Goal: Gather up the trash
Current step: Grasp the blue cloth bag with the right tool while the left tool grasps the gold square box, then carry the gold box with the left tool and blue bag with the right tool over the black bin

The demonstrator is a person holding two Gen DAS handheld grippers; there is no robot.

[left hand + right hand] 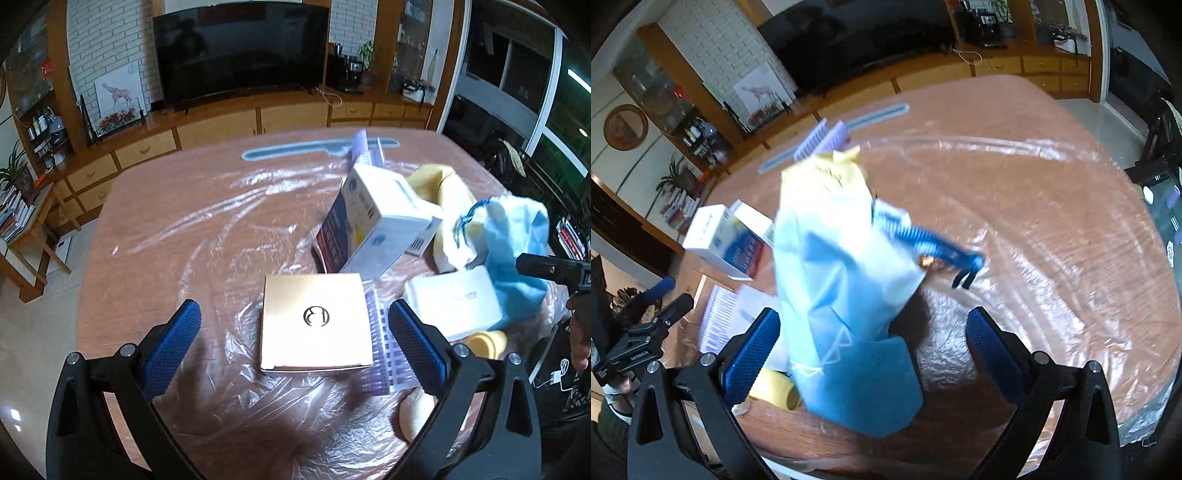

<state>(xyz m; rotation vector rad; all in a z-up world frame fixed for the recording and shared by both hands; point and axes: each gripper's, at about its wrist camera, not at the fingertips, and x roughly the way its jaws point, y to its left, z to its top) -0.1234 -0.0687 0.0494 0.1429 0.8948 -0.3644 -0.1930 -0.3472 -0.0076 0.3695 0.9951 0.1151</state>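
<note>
My left gripper point(295, 328) is open, its blue pads on either side of a flat gold box point(316, 321) lying on the plastic-covered table point(166, 221). Behind it a white and blue carton point(376, 218) leans tilted. A white flat box point(454, 299), a yellow bag point(439, 184) and a light blue drawstring bag point(517, 240) lie to the right. My right gripper point(873, 341) is open; the blue drawstring bag point(842, 280) stands between its pads, blurred, with yellow material point(834, 177) at its top. I cannot tell if the pads touch it.
A purple strip sheet point(388, 350) lies right of the gold box. A yellow cup point(775, 387) lies by the right gripper's left pad. A purple comb-like piece point(822, 142) and grey strip point(295, 149) lie at the far edge. A TV cabinet stands beyond.
</note>
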